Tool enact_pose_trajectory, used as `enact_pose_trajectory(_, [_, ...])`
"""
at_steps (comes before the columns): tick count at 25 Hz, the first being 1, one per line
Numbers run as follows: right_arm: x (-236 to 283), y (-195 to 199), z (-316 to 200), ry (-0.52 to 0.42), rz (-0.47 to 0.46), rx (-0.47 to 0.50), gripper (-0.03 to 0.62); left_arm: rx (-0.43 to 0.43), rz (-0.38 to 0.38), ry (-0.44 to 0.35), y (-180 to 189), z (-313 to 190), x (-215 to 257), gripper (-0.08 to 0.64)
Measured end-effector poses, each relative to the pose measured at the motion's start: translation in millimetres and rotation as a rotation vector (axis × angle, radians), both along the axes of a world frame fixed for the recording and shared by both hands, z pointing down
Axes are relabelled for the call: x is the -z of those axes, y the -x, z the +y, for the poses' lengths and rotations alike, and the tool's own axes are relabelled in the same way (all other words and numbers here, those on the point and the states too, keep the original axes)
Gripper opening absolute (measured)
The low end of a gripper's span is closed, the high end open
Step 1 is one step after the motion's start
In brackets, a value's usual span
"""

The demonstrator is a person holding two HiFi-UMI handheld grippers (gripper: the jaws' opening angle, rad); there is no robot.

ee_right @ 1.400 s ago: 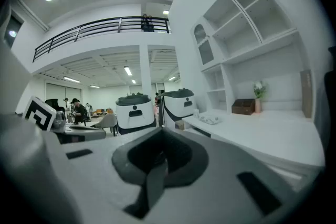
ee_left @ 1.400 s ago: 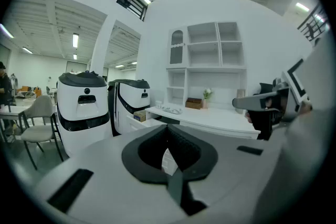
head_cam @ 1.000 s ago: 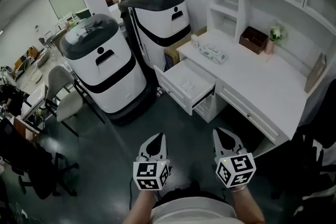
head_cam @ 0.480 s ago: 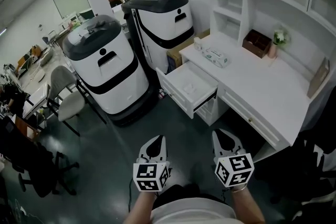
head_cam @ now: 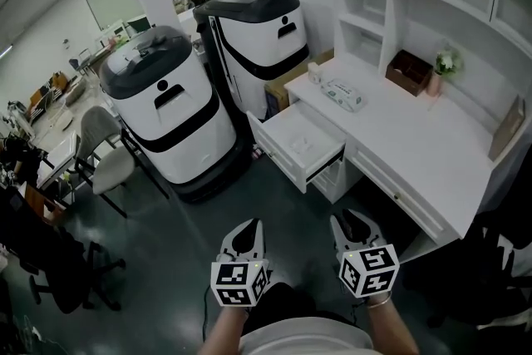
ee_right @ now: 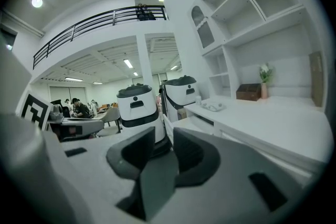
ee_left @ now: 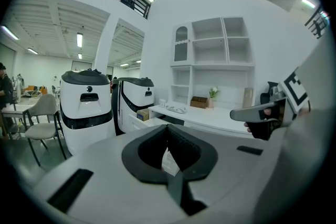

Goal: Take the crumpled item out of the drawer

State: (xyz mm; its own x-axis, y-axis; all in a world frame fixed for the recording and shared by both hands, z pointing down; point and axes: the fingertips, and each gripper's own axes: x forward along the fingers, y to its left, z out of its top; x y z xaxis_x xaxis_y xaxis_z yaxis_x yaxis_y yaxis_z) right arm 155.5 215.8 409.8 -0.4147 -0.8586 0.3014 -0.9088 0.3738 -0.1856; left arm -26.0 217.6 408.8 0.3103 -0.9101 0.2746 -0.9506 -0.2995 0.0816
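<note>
The white drawer (head_cam: 272,150) stands pulled out of the desk (head_cam: 416,137), ahead of both grippers. A small pale crumpled item (head_cam: 301,144) lies on its floor, hard to make out. My left gripper (head_cam: 248,227) (ee_left: 168,127) hangs low over the dark floor, jaws shut and empty. My right gripper (head_cam: 353,220) (ee_right: 169,132) is beside it at the same height. Its jaws have just been opening and now stand apart with nothing between them. Both grippers are well short of the drawer.
Two big white-and-black machines (head_cam: 166,108) (head_cam: 253,29) stand left of the drawer. On the desk are a tissue pack (head_cam: 342,93), a brown box (head_cam: 407,66) and a small plant (head_cam: 446,62). A chair (head_cam: 100,150) is at the left, and people stand far back.
The right gripper's jaws have parted, and it has sunk a little in the head view. The left gripper has hardly moved.
</note>
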Motion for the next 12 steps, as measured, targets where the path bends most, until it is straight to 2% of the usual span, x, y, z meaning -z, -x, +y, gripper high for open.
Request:
enact_pose_trajectory(6, [-8,6,-16,0.029,0.000,0.012,0.106,0.011,-0.005,0.024,6,-12,-9,-0.009])
enact_pose_trajectory(12, [-15,11,-50,0.044,0.015,0.002,0.106,0.025,0.001,0.040,21,-51,-20,-0.009])
